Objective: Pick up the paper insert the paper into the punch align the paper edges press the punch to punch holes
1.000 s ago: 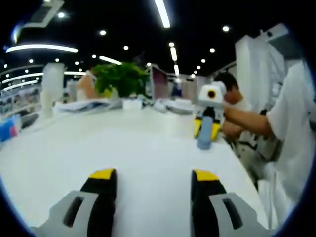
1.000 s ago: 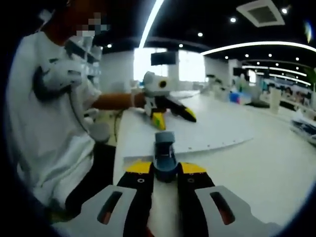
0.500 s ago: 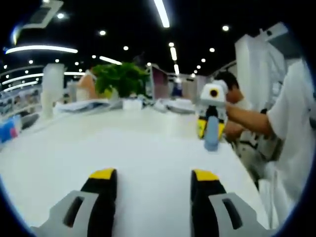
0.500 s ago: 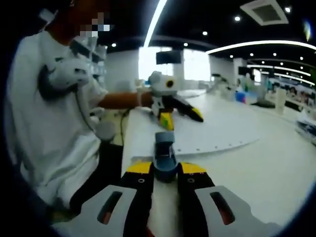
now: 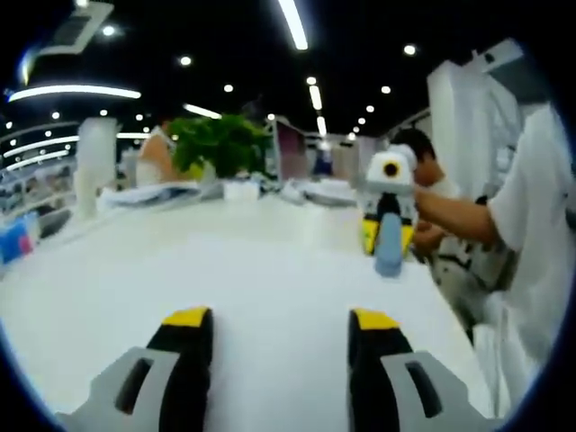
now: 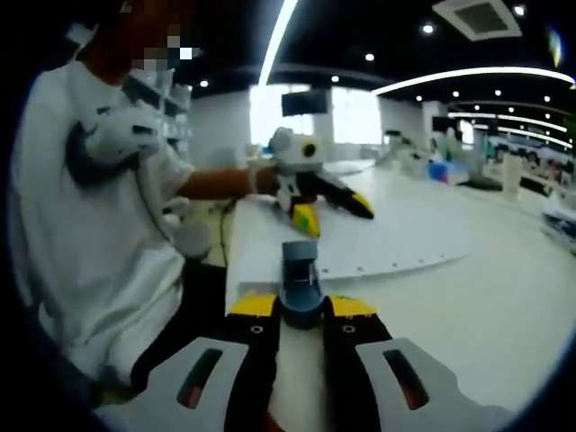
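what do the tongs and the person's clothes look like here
Both pairs of tongs share one build. In the left gripper view, the left tongs have pale grey slotted bases, black fingers and yellow tips. In the right gripper view, the right tongs match, with small round marks near the yellow tips. The person wears a white short-sleeved shirt, with a grey device and a dark cable on the chest.

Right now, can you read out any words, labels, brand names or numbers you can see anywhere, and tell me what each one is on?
No text can be read in either view.
The blue hole punch held in the right gripper: no label or brand shows.
The paper on the table: a row of punched holes along its edge, no print.
The dark screen far off on the wall: too small and blurred to read.
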The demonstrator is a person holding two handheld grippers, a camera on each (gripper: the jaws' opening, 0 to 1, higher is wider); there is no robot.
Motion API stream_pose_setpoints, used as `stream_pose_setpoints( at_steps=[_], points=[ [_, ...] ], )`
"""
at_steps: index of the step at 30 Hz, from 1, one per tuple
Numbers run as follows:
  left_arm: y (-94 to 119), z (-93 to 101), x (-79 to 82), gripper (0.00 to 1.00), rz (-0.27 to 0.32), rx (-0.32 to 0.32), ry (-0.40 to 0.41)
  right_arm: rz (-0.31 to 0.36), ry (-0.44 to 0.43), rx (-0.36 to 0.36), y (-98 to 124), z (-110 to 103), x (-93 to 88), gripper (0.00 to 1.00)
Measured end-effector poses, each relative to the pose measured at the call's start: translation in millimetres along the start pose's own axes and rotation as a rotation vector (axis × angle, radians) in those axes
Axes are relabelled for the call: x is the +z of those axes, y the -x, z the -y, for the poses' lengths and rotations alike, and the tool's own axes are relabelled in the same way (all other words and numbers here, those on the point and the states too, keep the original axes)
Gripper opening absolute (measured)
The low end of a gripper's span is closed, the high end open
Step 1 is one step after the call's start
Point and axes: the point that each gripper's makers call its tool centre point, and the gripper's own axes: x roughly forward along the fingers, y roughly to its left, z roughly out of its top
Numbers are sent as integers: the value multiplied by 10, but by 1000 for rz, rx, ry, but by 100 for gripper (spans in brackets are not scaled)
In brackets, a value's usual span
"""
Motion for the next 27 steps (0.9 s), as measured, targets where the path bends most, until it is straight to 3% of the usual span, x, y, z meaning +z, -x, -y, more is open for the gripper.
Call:
stream_pose_setpoints(
  at_steps=[16,27],
  points=[
    [-7,-10,7,60,-2,10,-9,-19,-5,-27,-12,-81,-2,23],
    [-7,-4,3,61,-2,12,-11,-34,37,-36,-40,-146,-11,22]
  ],
)
